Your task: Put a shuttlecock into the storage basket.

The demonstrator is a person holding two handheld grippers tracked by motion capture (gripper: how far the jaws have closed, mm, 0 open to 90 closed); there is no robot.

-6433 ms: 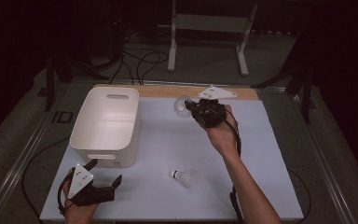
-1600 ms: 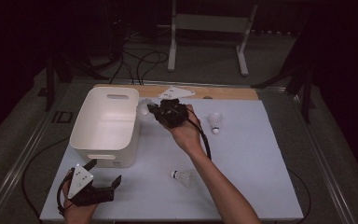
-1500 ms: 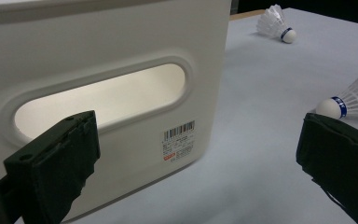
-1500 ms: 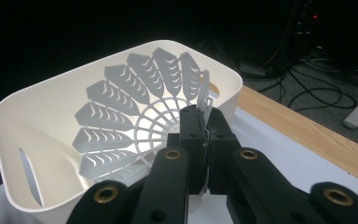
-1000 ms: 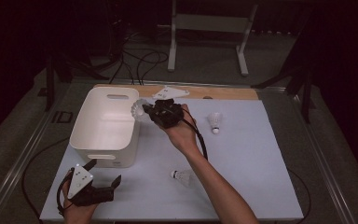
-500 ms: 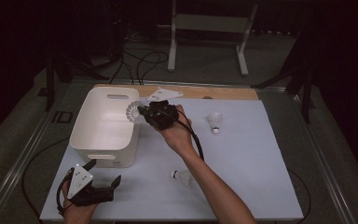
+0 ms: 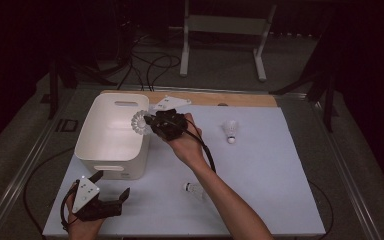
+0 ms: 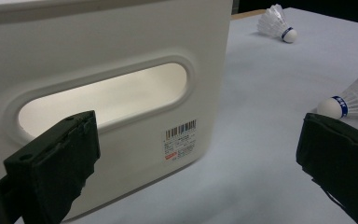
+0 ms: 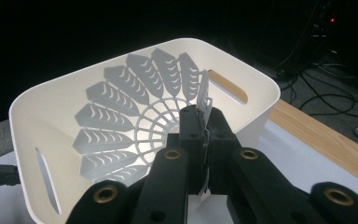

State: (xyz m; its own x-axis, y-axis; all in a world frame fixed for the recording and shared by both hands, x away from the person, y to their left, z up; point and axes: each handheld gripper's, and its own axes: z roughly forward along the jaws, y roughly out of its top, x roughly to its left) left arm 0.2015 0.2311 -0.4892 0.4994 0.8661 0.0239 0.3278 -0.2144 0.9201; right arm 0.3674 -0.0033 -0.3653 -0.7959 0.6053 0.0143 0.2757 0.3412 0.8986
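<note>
The white plastic-feathered shuttlecock (image 7: 139,121) is pinched by its skirt edge in the right gripper (image 7: 152,124), whose jaws are pressed together on the thin skirt wall, as the right gripper view confirms (image 9: 140,126). It hangs in the air at the right rim of the white rectangular plastic bin with slotted handles (image 7: 111,136), skirt facing over the opening. Against the frames of a second ago, the right hand has carried it leftward from above the table toward the bin, and it now sits just at the rim; judged from this, the drop into the bin is the step in hand, needing only a little more travel before release. Two further white shuttlecocks lie on the white table (image 7: 280,180): one with a blue-banded cork near the far right (image 7: 230,131), another near the person's forearm (image 7: 194,189). Both remain to be collected. The left gripper (image 7: 112,204) rests at the near left corner of the table, jaws spread wide and empty, beside the bin's near wall (image 8: 121,93), unchanged in position.
</note>
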